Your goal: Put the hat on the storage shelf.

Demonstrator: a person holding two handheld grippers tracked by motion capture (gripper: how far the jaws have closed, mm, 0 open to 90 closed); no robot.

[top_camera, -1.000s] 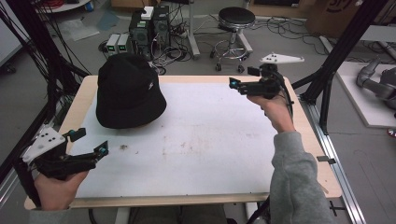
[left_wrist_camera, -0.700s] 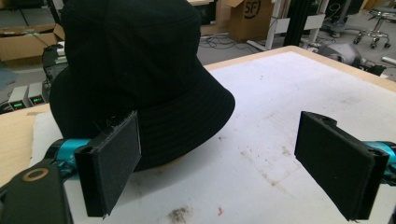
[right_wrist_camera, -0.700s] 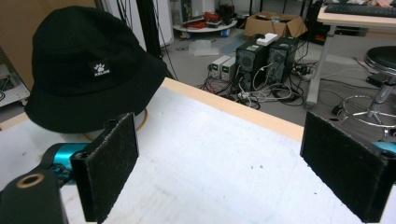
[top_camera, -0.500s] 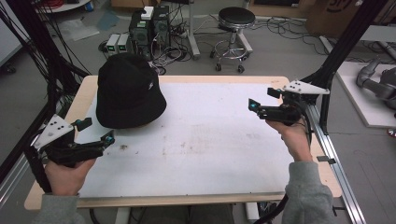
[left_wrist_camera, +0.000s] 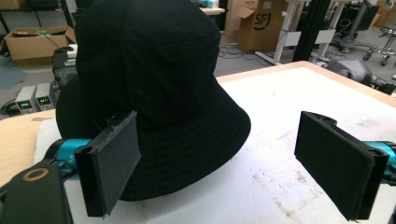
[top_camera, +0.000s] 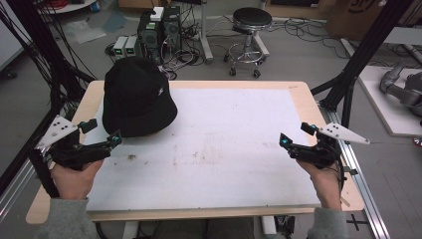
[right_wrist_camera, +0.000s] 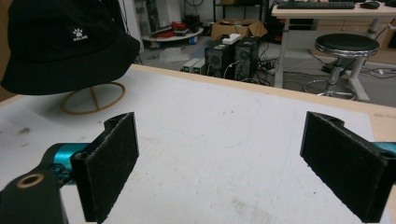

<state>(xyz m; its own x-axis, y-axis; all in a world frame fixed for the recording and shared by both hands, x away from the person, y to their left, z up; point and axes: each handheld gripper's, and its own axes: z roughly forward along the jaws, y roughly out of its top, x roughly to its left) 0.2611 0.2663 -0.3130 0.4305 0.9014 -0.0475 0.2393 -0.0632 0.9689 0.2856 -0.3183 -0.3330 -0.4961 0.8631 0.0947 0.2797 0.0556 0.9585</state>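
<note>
A: Hat (top_camera: 138, 97) sits on a wooden stand (right_wrist_camera: 92, 98), far-left of the worktop (top_camera: 234, 149). Left gripper (top_camera: 102, 134) beside its brim, jaws wide, empty.
B: Right gripper (top_camera: 293, 139) well away from hat, wide, empty. Risk: a one-sided brim pinch tips hat off the stand.

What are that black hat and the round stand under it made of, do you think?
The black bucket hat looks like matte woven cloth, probably cotton: rows of stitching run round its soft brim, and a small white logo patch sits on its crown. The ring-shaped stand under it, seen in the right gripper view, looks like pale wood or bamboo, going by its tan colour; the finish is hard to judge.
</note>
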